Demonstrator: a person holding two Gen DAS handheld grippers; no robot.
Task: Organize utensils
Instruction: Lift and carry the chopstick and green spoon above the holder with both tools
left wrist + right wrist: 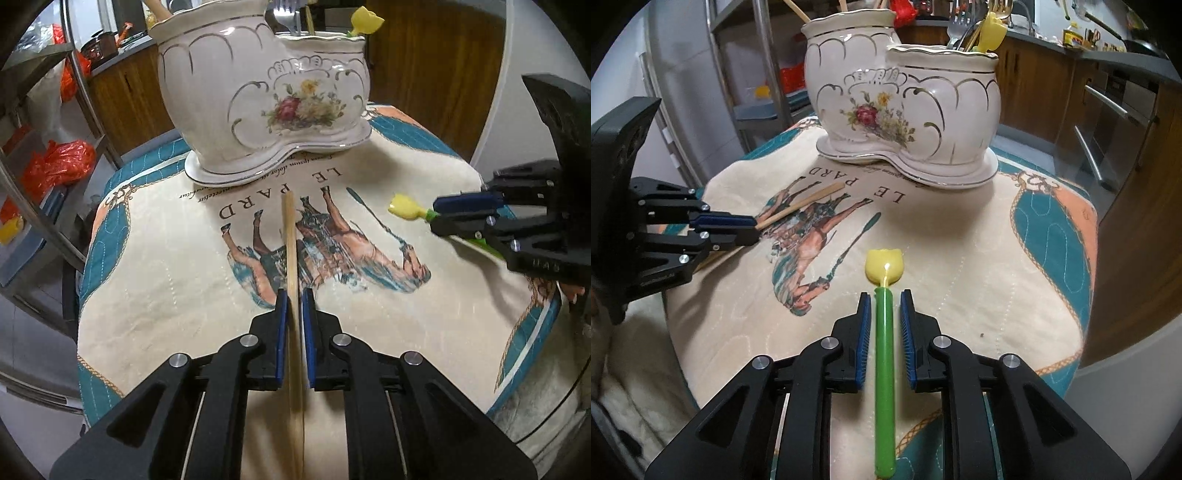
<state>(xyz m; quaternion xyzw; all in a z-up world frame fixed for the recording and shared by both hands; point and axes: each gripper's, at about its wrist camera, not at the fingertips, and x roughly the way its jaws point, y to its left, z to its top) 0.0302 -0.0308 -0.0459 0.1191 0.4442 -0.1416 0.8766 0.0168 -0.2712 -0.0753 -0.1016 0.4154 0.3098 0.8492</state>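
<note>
A wooden chopstick (pixel 291 251) lies on the printed cloth, running between the pads of my left gripper (pixel 294 295), whose jaws stand close around it with small gaps. In the right wrist view the chopstick (pixel 803 203) sticks out of the left gripper (pixel 755 230). A green-handled utensil with a yellow tulip head (pixel 884 332) lies between the pads of my right gripper (pixel 884 299), jaws narrowly open beside it. It also shows in the left wrist view (pixel 406 208) at the right gripper (pixel 437 216). A white floral ceramic two-compartment holder (pixel 266 92) stands behind, holding forks and another tulip utensil.
The round table carries a quilted cloth (pixel 960 258) with a horse print and teal border. A metal shelf rack (pixel 44 147) with orange bags stands to the left. Wooden kitchen cabinets (pixel 1089 103) stand behind the table.
</note>
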